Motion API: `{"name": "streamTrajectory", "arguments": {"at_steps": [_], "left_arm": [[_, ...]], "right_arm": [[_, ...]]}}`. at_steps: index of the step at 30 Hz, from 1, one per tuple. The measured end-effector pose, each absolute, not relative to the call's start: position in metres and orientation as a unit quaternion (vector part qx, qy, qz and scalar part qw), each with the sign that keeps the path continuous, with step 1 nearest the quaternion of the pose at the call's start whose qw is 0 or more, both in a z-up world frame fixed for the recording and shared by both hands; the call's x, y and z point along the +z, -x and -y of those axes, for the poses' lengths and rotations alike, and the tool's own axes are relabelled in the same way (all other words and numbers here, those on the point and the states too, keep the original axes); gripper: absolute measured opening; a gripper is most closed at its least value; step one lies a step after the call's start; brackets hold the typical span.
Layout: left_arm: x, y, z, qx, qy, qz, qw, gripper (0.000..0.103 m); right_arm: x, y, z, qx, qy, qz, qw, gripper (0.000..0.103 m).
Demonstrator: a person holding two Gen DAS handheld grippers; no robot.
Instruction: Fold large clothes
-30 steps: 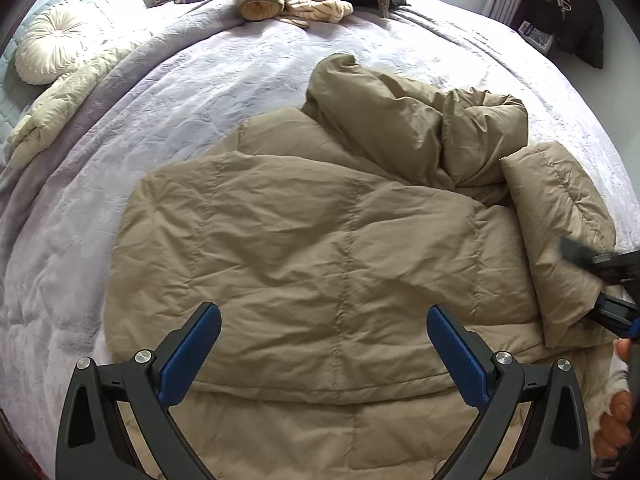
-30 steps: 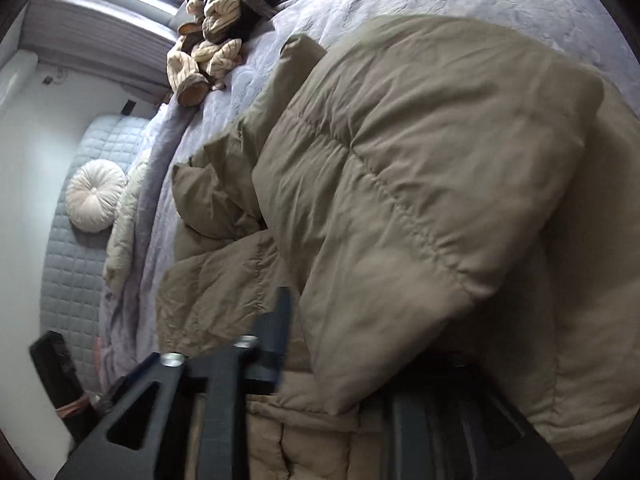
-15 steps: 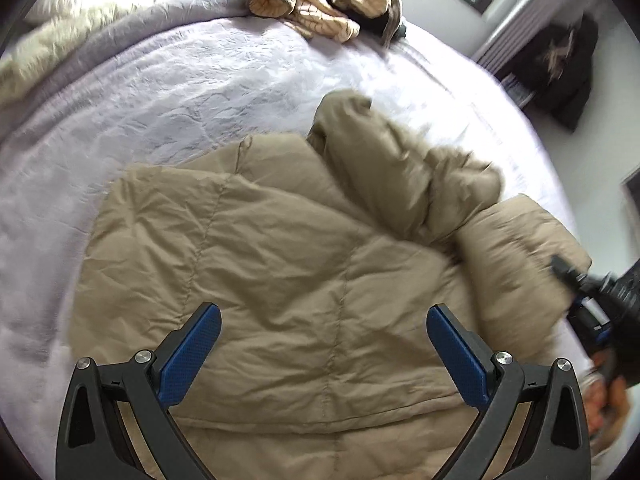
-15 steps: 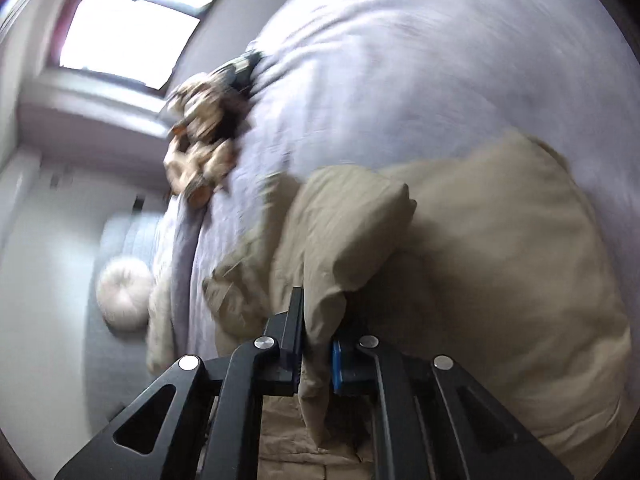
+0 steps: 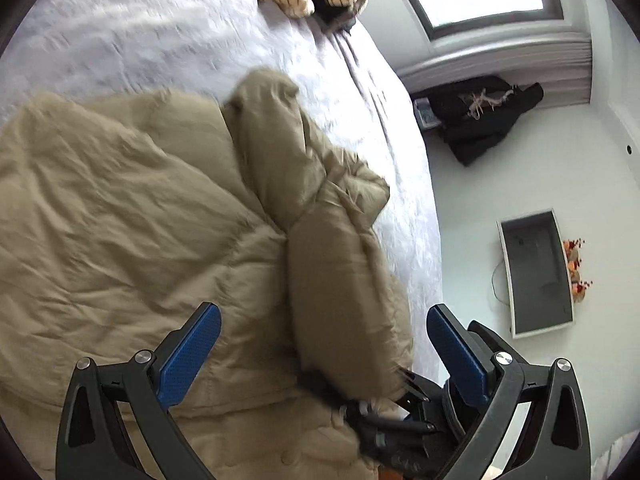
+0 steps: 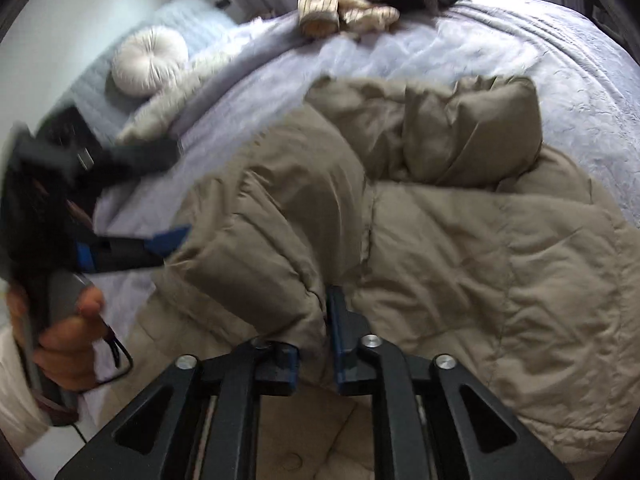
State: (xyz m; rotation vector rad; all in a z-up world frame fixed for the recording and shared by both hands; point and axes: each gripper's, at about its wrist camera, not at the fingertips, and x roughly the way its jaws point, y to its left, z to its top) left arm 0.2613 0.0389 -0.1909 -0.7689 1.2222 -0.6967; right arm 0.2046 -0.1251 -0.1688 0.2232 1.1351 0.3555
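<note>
A tan puffer jacket point(image 5: 120, 220) lies spread on the lavender bed point(image 5: 160, 40). One sleeve point(image 5: 332, 300) is folded in over its right side. My left gripper point(image 5: 322, 312) hovers open above that sleeve with nothing between its blue pads point(image 5: 188, 352). In the right wrist view the sleeve point(image 6: 280, 200) runs down to my right gripper point(image 6: 318, 320). Its cuff still fills the narrow gap between the jaws, which are opening. The left gripper point(image 6: 168, 198) shows open at the left, over the jacket's point(image 6: 480, 260) edge. The right gripper point(image 5: 384, 412) appears dark and blurred at the cuff.
A pile of cream striped clothes point(image 6: 352, 0) lies at the far edge of the bed. A round white pillow point(image 6: 150, 60) sits by the headboard. Off the bed's right edge are a dark garment point(image 5: 480, 116) and a grey panel point(image 5: 536, 276). A hand point(image 6: 68, 340) holds the left gripper.
The right gripper closed on the sleeve cuff, lifted it and carried it over the jacket. The left gripper swung to the right and now looks along the bed's right edge.
</note>
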Motion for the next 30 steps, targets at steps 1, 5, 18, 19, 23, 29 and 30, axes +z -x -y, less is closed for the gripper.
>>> {"name": "streamTrajectory", "arguments": {"at_steps": [1, 5, 18, 19, 23, 29, 30], "left_arm": [[-0.195, -0.262, -0.032, -0.311, 0.334, -0.557, 0.693, 0.103], [-0.206, -0.262, -0.011, -0.304, 0.305, -0.583, 0.689, 0.103], [-0.193, -0.243, -0.017, -0.27, 0.232, -0.568, 0.743, 0.012], [-0.197, -0.242, -0.018, -0.261, 0.217, -0.575, 0.744, 0.012], [-0.21, -0.24, -0.016, -0.246, 0.176, -0.586, 0.751, 0.013], [-0.196, -0.237, -0.041, -0.216, 0.153, -0.583, 0.768, 0.018], [-0.194, -0.237, -0.048, -0.209, 0.148, -0.581, 0.773, 0.018]], "right_arm": [[-0.172, -0.201, 0.125, 0.16, -0.096, -0.545, 0.818, 0.051], [-0.165, -0.18, 0.146, 0.14, -0.116, -0.551, 0.814, 0.07], [-0.177, -0.082, 0.317, -0.01, -0.386, -0.532, 0.754, 0.07], [-0.179, -0.076, 0.329, -0.024, -0.411, -0.518, 0.75, 0.07], [-0.193, -0.077, 0.356, -0.064, -0.458, -0.485, 0.742, 0.017], [-0.207, -0.09, 0.359, -0.096, -0.453, -0.496, 0.734, 0.011], [-0.206, -0.091, 0.357, -0.095, -0.454, -0.496, 0.735, 0.011]]}}
